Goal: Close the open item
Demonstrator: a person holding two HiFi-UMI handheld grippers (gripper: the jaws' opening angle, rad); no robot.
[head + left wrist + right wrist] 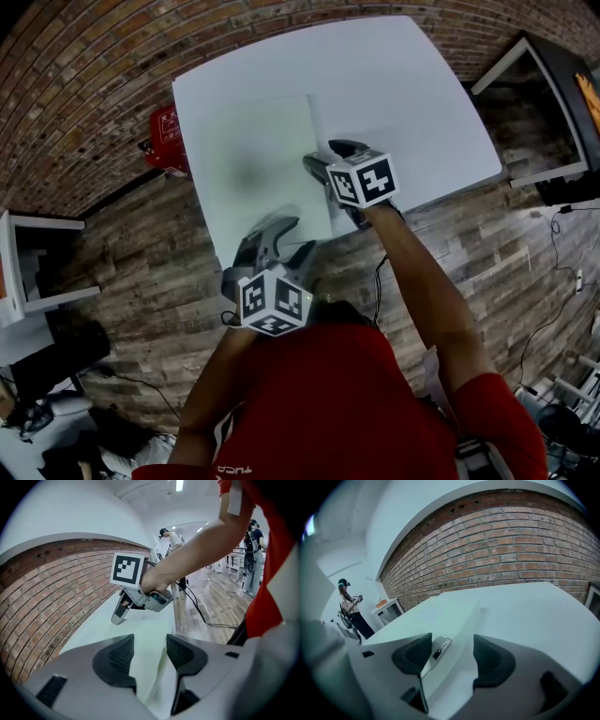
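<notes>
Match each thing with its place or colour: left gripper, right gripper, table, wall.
Things:
1 left gripper
2 right gripper
3 table
4 wall

Place or colour:
A brick
B at the right edge of the box
C white
D at the box's near edge

Pairs: 1-D; 2-B; 3-C; 4-A

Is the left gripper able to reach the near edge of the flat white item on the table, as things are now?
Probably yes. The near edge of the white item lies between the open fingers of the left gripper, and nothing blocks it. The right gripper is at another edge.
</notes>
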